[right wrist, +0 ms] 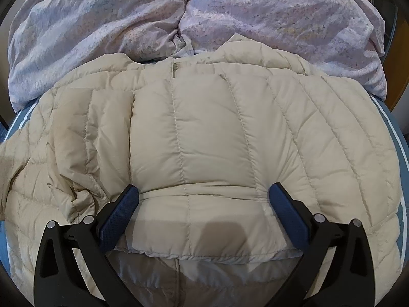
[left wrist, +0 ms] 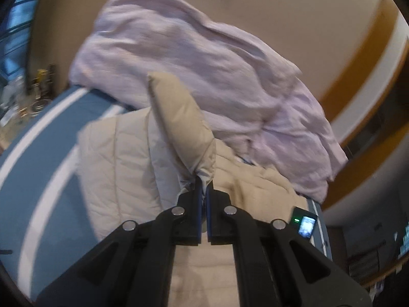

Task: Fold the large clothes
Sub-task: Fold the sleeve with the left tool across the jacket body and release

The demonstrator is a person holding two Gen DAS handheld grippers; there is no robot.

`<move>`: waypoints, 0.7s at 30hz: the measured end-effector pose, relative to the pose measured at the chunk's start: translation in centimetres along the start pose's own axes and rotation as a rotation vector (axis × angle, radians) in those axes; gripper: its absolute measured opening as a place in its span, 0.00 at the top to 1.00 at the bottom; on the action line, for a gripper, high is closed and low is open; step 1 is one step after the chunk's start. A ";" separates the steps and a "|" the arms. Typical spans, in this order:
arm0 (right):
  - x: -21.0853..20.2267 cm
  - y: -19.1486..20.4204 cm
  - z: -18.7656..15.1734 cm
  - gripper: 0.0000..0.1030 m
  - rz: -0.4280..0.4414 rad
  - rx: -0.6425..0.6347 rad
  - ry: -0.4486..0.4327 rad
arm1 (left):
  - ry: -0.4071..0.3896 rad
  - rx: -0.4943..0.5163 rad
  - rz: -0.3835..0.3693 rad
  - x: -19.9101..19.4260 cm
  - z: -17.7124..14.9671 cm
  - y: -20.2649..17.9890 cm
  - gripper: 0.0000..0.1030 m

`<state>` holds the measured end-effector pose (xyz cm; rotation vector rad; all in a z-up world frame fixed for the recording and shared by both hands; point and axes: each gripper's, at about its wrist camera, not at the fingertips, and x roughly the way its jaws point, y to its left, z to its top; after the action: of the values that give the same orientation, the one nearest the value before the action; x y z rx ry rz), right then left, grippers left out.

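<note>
Jacket — beige, quilted, puffy — lies spread on bed with blue-and-white striped sheet. Lilac duvet is bunched just behind it, touching the collar edge and crowding the far side of the bed.

Left gripper: fingers pinched together on a fold of the jacket, most likely a sleeve end; the pinched part stands up as a stiff cone above the rest of the garment and blocks part of the duvet in the left wrist view. Small device with lit screen sits at the bed edge beside the jacket.

Right gripper: fingers spread wide, straddling a folded-over panel of the jacket, pads close to or touching fabric — nothing clamped. Grey lining shows below the panel edge.
</note>
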<state>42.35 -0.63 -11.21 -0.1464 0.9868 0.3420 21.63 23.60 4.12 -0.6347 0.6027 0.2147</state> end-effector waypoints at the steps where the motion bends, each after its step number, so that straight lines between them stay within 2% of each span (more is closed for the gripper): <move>1: 0.0 0.0 0.1 0.01 0.005 -0.004 0.003 | 0.010 0.011 -0.012 0.5 -0.2 -0.8 0.97; 6: -1.0 -0.6 0.2 0.01 0.056 0.001 0.007 | 0.068 0.062 -0.075 3.7 -1.3 -4.9 0.97; 10: -2.8 -1.5 -0.1 0.01 0.094 -0.015 -0.024 | 0.112 0.092 -0.122 5.6 -2.7 -7.5 0.97; 17: -5.9 -4.8 -1.5 0.01 0.099 -0.033 -0.118 | 0.181 0.144 -0.202 9.2 -5.3 -12.6 0.97; 21: -6.5 -7.3 -2.3 0.01 0.074 -0.018 -0.135 | 0.247 0.172 -0.217 12.5 -7.7 -15.0 0.97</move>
<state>39.76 -9.51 -7.26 -0.1019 0.8567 0.4235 33.67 7.13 -0.74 -0.5588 0.7752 -0.1198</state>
